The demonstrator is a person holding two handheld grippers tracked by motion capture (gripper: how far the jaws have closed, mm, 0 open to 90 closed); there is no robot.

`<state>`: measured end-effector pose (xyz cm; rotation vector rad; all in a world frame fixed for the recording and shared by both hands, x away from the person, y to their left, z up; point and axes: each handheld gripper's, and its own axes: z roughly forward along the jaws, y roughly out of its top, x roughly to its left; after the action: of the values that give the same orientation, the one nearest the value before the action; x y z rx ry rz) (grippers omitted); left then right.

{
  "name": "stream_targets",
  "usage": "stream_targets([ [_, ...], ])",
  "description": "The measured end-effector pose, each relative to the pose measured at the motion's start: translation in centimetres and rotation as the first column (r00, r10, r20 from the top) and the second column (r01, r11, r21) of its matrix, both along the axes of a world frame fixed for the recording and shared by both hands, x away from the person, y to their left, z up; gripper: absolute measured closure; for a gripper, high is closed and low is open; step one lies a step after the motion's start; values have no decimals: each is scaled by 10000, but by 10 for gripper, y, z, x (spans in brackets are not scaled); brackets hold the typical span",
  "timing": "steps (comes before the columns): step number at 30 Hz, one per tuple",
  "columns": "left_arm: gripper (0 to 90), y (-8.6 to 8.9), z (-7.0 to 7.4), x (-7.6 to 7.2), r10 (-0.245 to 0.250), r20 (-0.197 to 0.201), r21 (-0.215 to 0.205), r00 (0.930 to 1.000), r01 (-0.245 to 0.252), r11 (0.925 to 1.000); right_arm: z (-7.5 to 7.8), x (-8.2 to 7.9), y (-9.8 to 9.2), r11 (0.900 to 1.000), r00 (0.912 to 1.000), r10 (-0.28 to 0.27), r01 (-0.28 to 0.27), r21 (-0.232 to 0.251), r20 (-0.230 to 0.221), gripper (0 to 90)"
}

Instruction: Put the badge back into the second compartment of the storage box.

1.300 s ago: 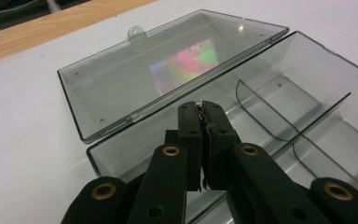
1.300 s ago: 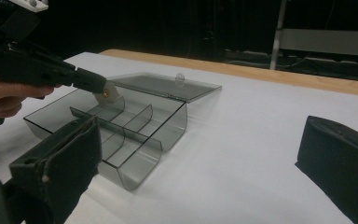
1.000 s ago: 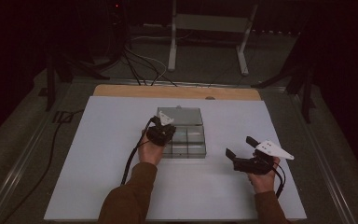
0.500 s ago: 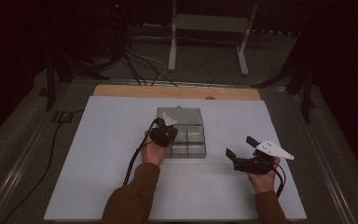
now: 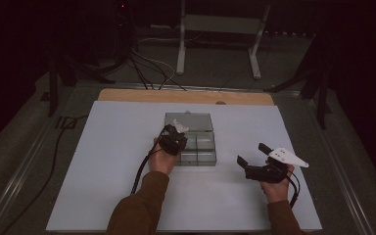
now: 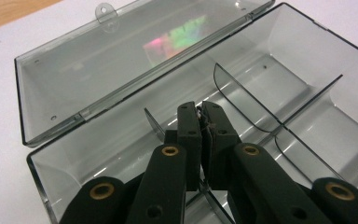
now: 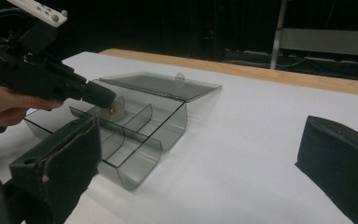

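i had the clear plastic box (image 5: 196,144) sitting near the middle of the white surface (image 5: 103,161), its lid (image 6: 121,60) swung fully open and lying flat on the far side, toward the wooden strip (image 5: 186,96) along the far edge. thin dividers (image 6: 256,109) split the box into compartments, and i could see nothing lying in them. my left tool (image 6: 200,123) was down inside the box over its left part, jaws clenched tight together with their tips just beside a divider; whether they pinched anything i could not tell, only a small frayed bit showed between the pads. from the right gripper view that tool's tip hung just above the box floor, near a small round thing (image 7: 116,108) i couldn't make out. my right tool (image 5: 254,155) rested well apart from the box, to its right on the surface, jaws spread wide and released, grasping nothing, pointing toward the box.
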<state>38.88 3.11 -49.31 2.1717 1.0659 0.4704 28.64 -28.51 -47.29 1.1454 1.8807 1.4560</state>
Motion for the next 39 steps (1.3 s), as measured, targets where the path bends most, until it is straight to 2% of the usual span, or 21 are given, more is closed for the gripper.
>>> stream_targets([
  [10,858,-2,-1,-2,-46,-296,50,9996,47,10000,0,0,0,10000,10000,2,-2,-10,-11,0],
  [16,782,0,-4,-4,-32,-547,-404,9985,10,9992,0,0,0,10000,10000,-5,5,-11,-12,0],
  [21,707,0,-6,-5,-47,-595,-769,9982,1,9970,0,0,0,10000,10000,-16,16,-5,-15,0],
  [25,640,0,-5,-7,-164,-514,-868,9985,119,9962,0,0,-1,10000,10000,-46,46,33,-27,0],
  [28,599,1,-3,-8,-306,-440,-1154,9986,253,9930,0,0,-1,10000,10000,-42,42,33,-17,0],
  [30,560,2,-1,-9,-362,-337,-1199,9988,319,9923,0,0,-1,10000,10000,-35,35,25,-10,0],
  [34,473,6,3,-10,-226,-242,-1474,9995,188,9889,0,0,-1,10000,10000,-27,28,26,-19,0],
  [39,334,11,7,-11,-23,18,-1527,10000,26,9883,0,0,-1,10000,10000,-45,45,48,-25,0],
])
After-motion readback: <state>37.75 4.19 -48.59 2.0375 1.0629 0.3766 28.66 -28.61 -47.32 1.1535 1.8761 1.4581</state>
